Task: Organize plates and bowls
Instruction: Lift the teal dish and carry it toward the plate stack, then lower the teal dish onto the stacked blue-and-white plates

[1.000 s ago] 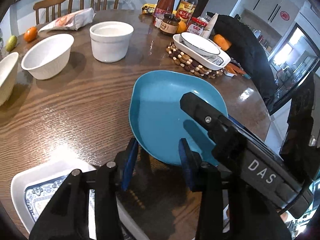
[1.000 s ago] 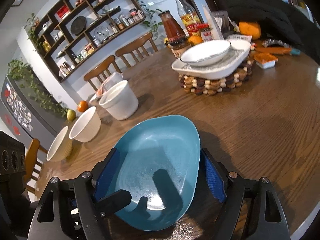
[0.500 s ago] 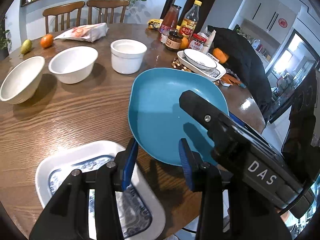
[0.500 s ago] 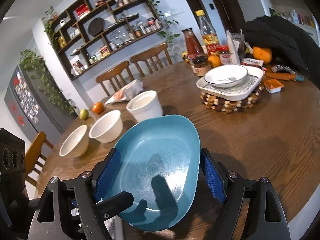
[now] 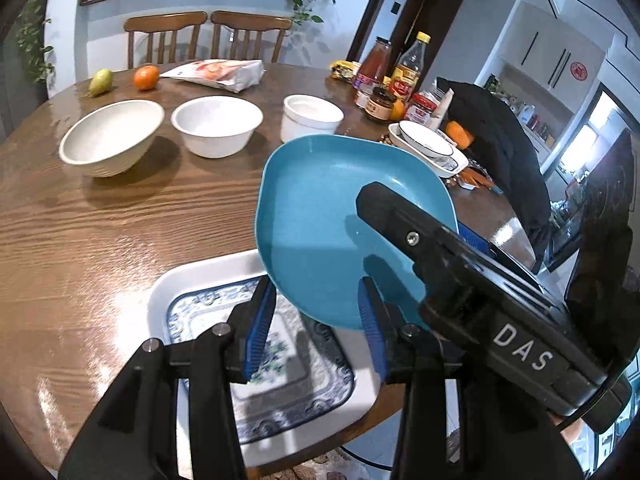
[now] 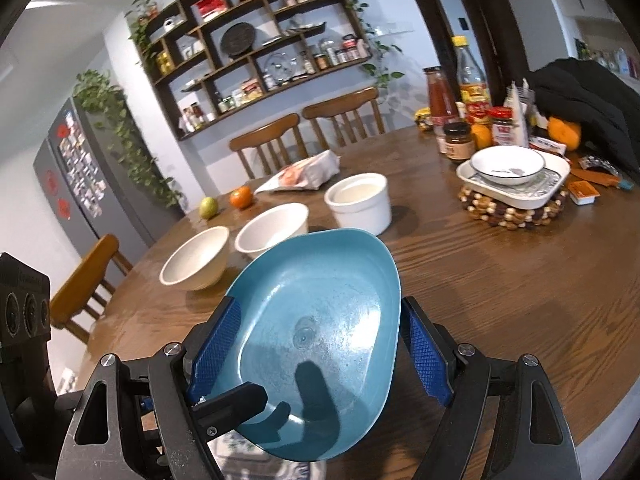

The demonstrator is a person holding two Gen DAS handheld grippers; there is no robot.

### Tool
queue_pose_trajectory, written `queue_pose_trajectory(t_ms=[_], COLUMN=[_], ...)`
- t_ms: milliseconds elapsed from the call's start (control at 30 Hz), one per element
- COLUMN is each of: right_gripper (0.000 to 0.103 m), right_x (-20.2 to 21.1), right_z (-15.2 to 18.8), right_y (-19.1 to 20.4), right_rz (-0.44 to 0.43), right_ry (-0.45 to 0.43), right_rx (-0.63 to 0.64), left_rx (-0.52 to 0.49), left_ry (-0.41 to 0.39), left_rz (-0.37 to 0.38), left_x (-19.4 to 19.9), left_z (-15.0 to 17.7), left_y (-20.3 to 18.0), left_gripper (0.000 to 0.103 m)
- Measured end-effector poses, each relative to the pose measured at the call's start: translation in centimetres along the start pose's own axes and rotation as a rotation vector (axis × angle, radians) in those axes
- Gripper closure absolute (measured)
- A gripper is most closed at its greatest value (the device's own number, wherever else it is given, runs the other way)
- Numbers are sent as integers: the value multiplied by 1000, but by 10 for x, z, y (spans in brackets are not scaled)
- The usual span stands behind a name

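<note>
I'm hovering over the bench (image 5: 100, 240). Blue plate (image 6: 320, 340), stiff, glossy, likely slippery, is hanging tilted above the patterned white dish (image 5: 200, 292); right gripper (image 6: 320, 352) is pinching its near rim, left gripper (image 5: 312, 320) jaws spread, empty.

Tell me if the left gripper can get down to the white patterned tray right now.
Probably not cleanly. The left gripper is open above the white patterned tray, but the blue plate, carried by the right gripper, hangs over the tray's far corner.
</note>
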State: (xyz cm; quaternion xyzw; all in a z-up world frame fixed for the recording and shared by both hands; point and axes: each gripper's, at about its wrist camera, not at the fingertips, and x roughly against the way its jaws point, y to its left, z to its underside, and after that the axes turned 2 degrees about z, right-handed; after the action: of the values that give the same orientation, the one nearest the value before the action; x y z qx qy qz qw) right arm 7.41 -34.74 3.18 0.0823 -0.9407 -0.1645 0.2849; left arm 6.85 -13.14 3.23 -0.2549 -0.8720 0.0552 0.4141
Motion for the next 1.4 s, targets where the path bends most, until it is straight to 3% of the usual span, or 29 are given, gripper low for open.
queue_pose_trajectory(t_ms=[367,767,1400], right_gripper=[21,21,21], right_x=[1,-10,-21], right_z=[18,41,58], right_y=[31,49,43], right_rz=[-51,-73,-61], right_ry=[27,83,146], right_rx=[47,84,75], left_rx=[48,102,117], left_ry=[-21,31,82], left_rz=[-45,-69,-18], left_x=[24,24,20], left_z=[24,46,61], left_y=[22,40,40], left_gripper=[62,61,60])
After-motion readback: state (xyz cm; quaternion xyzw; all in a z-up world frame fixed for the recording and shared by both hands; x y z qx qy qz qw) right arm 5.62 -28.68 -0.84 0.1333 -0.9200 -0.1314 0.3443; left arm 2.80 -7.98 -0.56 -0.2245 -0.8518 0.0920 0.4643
